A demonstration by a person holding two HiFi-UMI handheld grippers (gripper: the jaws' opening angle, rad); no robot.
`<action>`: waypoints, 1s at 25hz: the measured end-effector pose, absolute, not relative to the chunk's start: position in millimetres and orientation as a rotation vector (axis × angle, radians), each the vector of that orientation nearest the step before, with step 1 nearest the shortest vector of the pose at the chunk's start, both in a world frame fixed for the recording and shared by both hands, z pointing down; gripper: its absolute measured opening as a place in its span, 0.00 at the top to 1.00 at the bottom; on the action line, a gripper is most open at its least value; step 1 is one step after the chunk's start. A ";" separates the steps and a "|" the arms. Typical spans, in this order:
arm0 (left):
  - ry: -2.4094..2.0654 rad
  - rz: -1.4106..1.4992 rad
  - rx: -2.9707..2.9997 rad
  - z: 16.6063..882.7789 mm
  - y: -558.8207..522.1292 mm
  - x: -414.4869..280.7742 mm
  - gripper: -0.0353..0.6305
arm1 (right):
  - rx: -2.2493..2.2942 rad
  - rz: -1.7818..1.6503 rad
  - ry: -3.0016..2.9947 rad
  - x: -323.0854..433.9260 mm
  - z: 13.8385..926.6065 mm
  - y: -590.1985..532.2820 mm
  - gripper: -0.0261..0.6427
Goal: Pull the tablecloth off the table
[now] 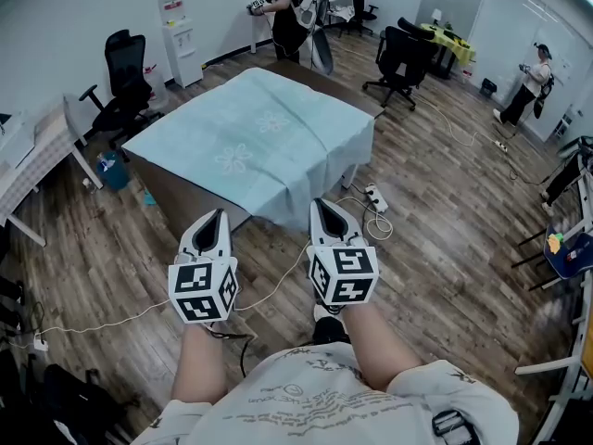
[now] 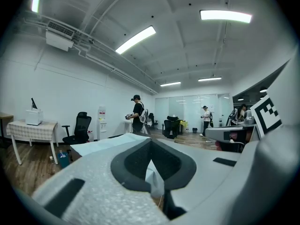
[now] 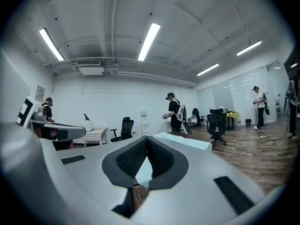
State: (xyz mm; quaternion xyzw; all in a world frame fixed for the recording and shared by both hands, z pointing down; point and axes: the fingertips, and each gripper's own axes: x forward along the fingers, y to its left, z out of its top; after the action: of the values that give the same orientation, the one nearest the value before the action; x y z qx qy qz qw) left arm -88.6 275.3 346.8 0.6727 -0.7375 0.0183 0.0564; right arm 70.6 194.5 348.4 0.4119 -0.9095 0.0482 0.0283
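Observation:
A pale blue tablecloth (image 1: 250,142) with faint flower prints covers a brown table (image 1: 182,198) and hangs over its near right side. Both grippers are held above the floor just short of the table's near corner, apart from the cloth. My left gripper (image 1: 215,215) is shut with nothing between its jaws. My right gripper (image 1: 324,204) is shut and empty too. The left gripper view has the left gripper (image 2: 151,145) pointing at the tablecloth (image 2: 101,144). Past the right gripper (image 3: 146,142) in its own view, the tablecloth (image 3: 183,140) lies ahead.
A white power strip (image 1: 376,196) and cables (image 1: 278,281) lie on the wood floor by the table. Black office chairs (image 1: 125,82) (image 1: 400,58) stand left and far right. A person (image 1: 292,12) stands beyond the table, another person (image 1: 533,82) at far right. A checkered side table (image 1: 37,160) is at left.

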 end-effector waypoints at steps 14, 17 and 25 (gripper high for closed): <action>-2.246 0.154 2.050 347.6 189.3 -85.2 0.93 | 1.274 0.177 -2.827 68.3 353.1 107.4 0.94; -2.259 0.171 2.050 342.7 157.7 -83.3 0.93 | 1.273 0.184 -2.835 72.2 352.5 78.0 0.94; -2.299 0.186 2.009 337.2 75.1 -70.1 0.93 | 1.195 0.165 -2.869 78.3 346.4 -2.9 0.94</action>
State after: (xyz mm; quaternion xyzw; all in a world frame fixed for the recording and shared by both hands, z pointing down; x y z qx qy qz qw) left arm -70.1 75.1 337.2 0.6563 -0.7509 0.0609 0.0414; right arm 78.3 -2.9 346.4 0.3839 -0.9218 0.0529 0.0147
